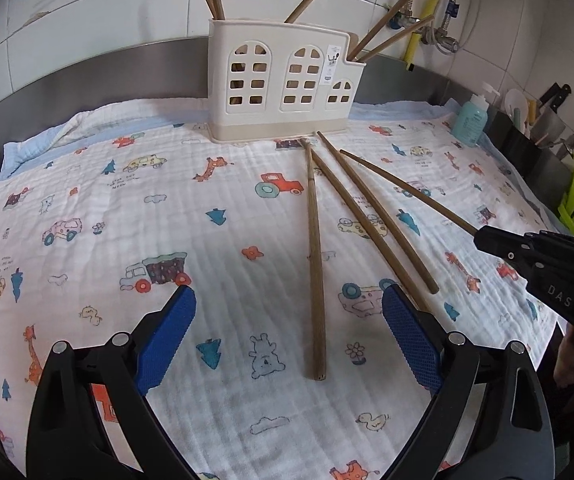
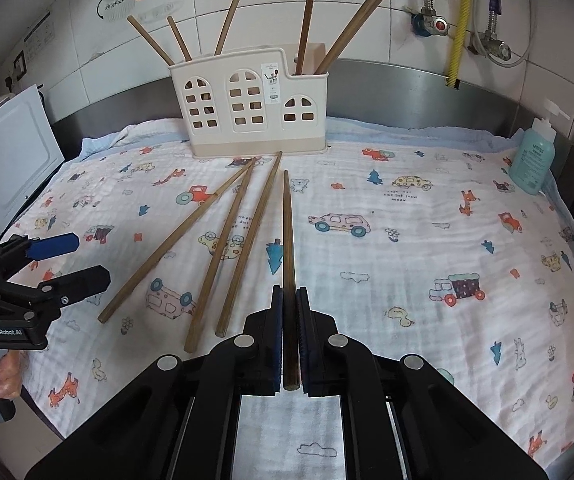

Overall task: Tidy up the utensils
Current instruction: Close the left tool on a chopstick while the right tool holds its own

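Matt wooden chopsticks [image 2: 223, 248]; glossy plastic holder [image 2: 251, 108]; crinkled printed cloth [image 2: 407, 248].

Right gripper [image 2: 289, 300]: fingers pinched together at bottom centre of its own view, clamped on a chopstick [image 2: 287, 240] running straight up the frame. In the left view it enters from the right edge, mid-height. Left gripper [image 1: 289, 308]: blue pads [image 1: 167, 336] spread wide at bottom of frame, nothing between them. Bare hand [image 2: 7, 376] grips its handle, lower left of the right view.

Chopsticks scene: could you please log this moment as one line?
right gripper: shut on chopstick | left gripper: open | holder: upright
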Demonstrator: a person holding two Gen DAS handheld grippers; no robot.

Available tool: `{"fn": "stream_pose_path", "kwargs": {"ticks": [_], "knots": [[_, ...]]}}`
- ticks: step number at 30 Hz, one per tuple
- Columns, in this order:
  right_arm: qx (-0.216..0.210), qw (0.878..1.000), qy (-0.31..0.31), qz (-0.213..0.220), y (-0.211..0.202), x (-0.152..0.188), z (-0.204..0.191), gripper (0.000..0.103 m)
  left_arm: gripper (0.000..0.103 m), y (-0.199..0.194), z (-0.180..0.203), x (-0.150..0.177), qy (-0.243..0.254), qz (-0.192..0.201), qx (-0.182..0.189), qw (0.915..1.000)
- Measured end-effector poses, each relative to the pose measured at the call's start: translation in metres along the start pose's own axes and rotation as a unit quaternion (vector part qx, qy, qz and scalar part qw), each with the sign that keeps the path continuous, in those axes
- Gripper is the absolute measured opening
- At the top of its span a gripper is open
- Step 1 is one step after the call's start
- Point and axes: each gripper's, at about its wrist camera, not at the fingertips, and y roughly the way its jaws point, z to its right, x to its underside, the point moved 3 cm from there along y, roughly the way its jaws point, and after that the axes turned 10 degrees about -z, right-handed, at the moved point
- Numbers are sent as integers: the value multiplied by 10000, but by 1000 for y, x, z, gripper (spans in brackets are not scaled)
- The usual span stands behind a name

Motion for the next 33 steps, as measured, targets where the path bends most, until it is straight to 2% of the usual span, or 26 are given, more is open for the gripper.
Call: {"fn": "stream_pose_path", "kwargs": {"ticks": [14,17,23,29,33], "knots": [[-131,9997,-19,190,-12,-8,5,6,25,23,13,-3,114,-268,196,9994],[-164,9997,-5,188,-12,-8,6,6,21,30,15,-3,130,-359,214,9990],[-178,9997,15,192,-12,-7,7,6,21,36,18,-2,190,-393,87,9990],[-170,9996,6,212,-14,-7,7,6,20,38,30,-1,487,-392,-387,9973],[-164,9996,7,237,-16,-8,6,7,12,38,26,-5,335,-471,-403,9975]]}}
